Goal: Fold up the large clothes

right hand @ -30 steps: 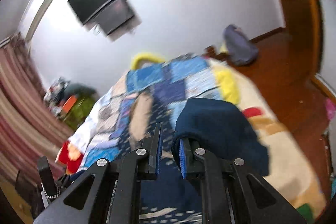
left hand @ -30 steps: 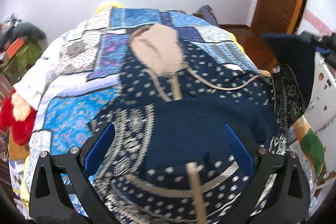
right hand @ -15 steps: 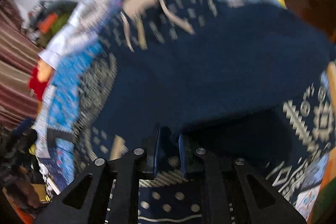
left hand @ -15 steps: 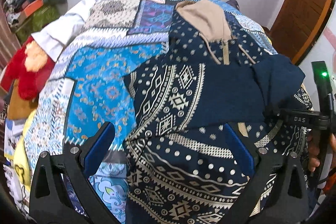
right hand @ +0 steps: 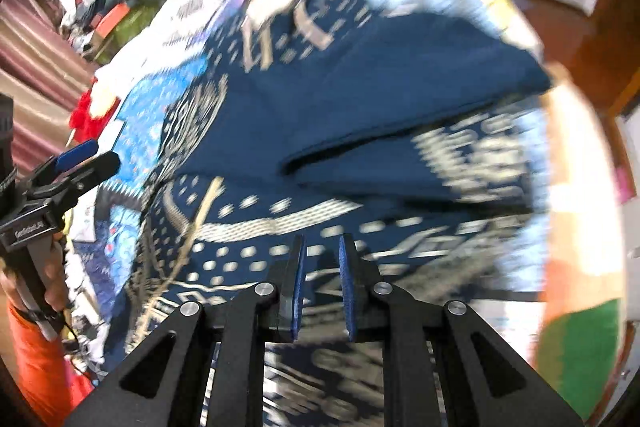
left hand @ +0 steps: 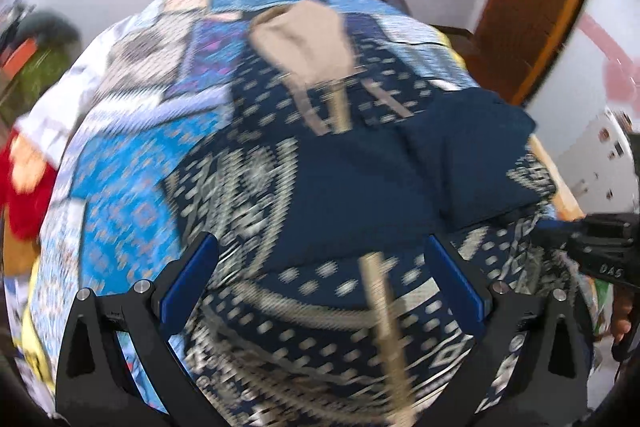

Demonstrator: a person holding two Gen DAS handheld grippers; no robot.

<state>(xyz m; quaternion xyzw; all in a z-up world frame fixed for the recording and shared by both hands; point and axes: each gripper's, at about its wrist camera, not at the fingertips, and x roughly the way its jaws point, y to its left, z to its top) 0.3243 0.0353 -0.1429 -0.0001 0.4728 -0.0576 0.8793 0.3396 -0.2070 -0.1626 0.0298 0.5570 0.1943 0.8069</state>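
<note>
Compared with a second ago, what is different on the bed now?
The right gripper swung down, carrying the plain navy sleeve from up in the air to lie folded across the front of the patterned hoodie. It is narrowly shut; whether it still pinches cloth is unclear. The left gripper stayed wide open and empty over the hoodie, which stayed spread on the quilt.

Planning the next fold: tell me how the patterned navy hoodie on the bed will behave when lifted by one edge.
Probably floppy: the hoodie already lies draped, its plain navy sleeve folded over the body. Its drawstrings would likely dangle. It looks thick, so perhaps heavyish and unlikely to slip.
</note>
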